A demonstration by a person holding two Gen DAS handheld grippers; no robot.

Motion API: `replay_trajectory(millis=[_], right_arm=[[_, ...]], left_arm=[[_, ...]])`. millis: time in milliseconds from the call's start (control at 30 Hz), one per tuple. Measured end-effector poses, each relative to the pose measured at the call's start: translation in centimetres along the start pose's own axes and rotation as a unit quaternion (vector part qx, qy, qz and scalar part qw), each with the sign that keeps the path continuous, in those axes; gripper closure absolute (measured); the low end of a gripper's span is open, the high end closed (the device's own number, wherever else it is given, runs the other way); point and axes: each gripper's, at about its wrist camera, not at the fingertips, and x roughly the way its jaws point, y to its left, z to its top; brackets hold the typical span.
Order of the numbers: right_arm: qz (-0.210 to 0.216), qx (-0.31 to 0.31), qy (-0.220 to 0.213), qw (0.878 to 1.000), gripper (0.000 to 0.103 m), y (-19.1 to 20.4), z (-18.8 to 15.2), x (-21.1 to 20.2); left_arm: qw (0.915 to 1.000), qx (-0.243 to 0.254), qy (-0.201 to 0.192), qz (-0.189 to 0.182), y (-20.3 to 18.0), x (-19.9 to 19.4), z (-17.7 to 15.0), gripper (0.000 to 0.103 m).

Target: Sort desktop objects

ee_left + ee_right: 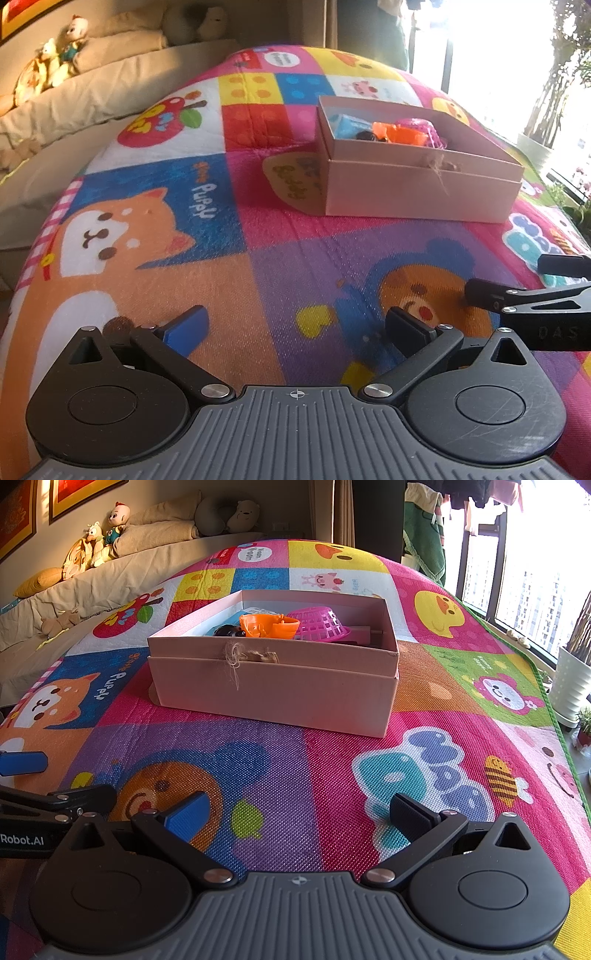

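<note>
Both grippers, left [297, 330] and right [299, 812], jaws wide, empty, pink box [273, 686] ahead

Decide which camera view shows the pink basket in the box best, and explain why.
The right wrist view: the pink basket shows its mesh wall and rim, tipped beside the orange toy inside the box. The left wrist view shows only a small, blurred part of it behind the toy.

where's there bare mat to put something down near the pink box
Bare mat runs between the pink box and both open hand-held grippers, left and right. More lies right of the box toward the window. Inside the box is crowded: orange toy, pink basket.
</note>
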Motion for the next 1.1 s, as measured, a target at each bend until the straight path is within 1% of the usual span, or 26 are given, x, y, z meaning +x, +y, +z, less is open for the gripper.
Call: replay_trajectory(millis=[567,733,1100], right_arm=[[0.000,0.000,0.000,1.000,0.000,-0.04,0.01,0.01],[0.000,0.000,0.000,1.000,0.000,-0.03,0.00,-0.01],[0.000,0.000,0.000,1.000,0.000,-0.03,0.00,-0.01]], left_arm=[[1.0000,-0.001,0.003,0.001,-0.07,-0.14,0.05,0.000],[1.0000,0.004,0.002,-0.006,0.10,-0.13,0.00,0.000],[1.0000,0.005,0.002,-0.006,0.11,-0.13,-0.01,0.000]])
